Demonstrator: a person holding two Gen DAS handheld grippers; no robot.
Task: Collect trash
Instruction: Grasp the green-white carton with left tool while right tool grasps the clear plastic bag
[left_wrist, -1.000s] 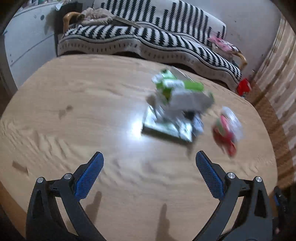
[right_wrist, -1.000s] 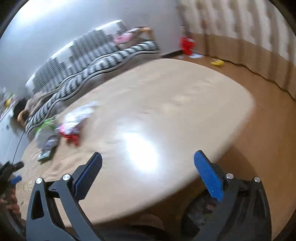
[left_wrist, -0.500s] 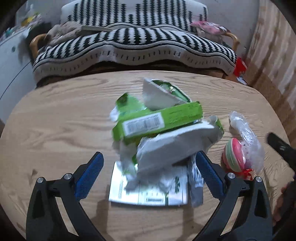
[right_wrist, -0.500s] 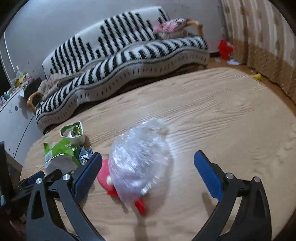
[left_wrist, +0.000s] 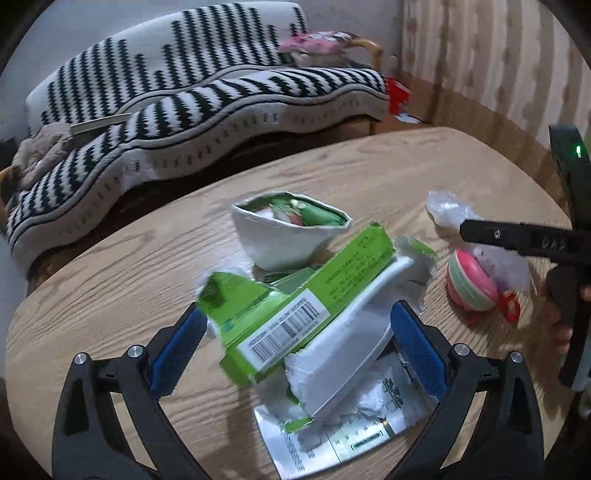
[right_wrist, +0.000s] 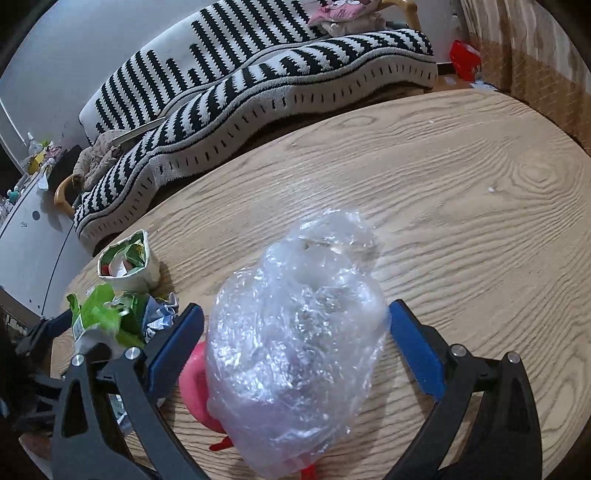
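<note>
Both grippers have moved closer to the trash. Left gripper (left_wrist: 295, 347) jaws sit wide apart around the green box (left_wrist: 295, 299). Right gripper (right_wrist: 295, 347) jaws sit wide apart around the clear bag (right_wrist: 299, 332) on the tabletop (right_wrist: 461, 221)

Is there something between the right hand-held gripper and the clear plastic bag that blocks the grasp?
Nothing visible blocks it. The right hand-held gripper is open, and the clear plastic bag already sits between its blue pads. A pink round item lies under the bag's left side and might get pinched too.

Both wrist cams low, close over table (left_wrist: 110, 266), facing sofa (right_wrist: 258, 85), sharing trash pile (left_wrist: 295, 314), probably overlapping.
</note>
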